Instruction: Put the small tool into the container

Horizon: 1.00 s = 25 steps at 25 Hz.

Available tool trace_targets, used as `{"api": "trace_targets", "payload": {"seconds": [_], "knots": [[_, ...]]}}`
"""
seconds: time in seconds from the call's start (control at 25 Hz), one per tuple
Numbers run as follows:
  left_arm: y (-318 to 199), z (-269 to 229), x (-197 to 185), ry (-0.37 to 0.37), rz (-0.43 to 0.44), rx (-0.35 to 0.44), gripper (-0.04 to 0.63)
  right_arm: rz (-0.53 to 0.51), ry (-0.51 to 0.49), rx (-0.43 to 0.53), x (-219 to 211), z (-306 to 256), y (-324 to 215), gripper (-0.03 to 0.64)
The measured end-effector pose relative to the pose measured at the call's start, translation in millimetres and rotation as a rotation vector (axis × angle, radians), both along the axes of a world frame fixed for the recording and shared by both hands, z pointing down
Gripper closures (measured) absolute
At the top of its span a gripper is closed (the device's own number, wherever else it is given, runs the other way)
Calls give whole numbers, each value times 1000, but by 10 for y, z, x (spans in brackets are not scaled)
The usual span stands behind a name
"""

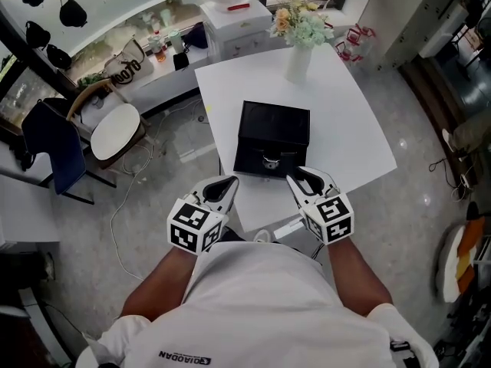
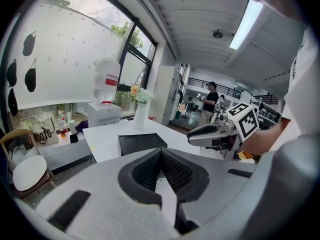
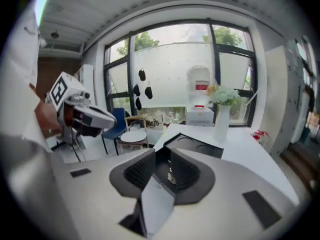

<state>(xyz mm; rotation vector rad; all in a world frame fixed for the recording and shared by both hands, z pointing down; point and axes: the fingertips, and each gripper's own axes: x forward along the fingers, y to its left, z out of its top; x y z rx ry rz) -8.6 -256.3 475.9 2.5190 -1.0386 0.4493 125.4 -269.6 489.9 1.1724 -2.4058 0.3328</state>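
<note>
Silver small tool (image 1: 270, 162) shows indistinctly at container's (image 1: 273, 121) near edge.

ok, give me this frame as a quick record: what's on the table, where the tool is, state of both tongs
surface: white table
container: black container, mid-table
tool: small tool, metallic, at the container's near end; on it or in a recess, cannot tell
other: vase of flowers, far edge of table
left gripper: tongs together, nothing between, short of the container
right gripper: tongs slightly apart, empty, tool visible beyond the gap
task status: tool not grasped
</note>
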Motion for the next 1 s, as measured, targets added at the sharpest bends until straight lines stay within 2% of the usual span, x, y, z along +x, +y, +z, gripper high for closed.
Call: {"api": "trace_targets", "payload": {"seconds": [0.16, 0.24, 0.4, 0.64, 1.0], "knots": [[41, -113, 110, 15, 15, 22, 586, 107, -250, -104, 185, -122, 113, 511], [59, -153, 151, 24, 21, 27, 586, 138, -314, -108, 262, -178, 161, 520], [46, -183, 191, 43, 18, 21, 586, 158, -288, -62, 382, -204, 233, 545], [51, -243, 195, 38, 17, 37, 586, 183, -309, -49, 458, -252, 316, 600], [78, -243, 222, 34, 19, 37, 586, 174, -287, -59, 439, -172, 395, 611]]}}
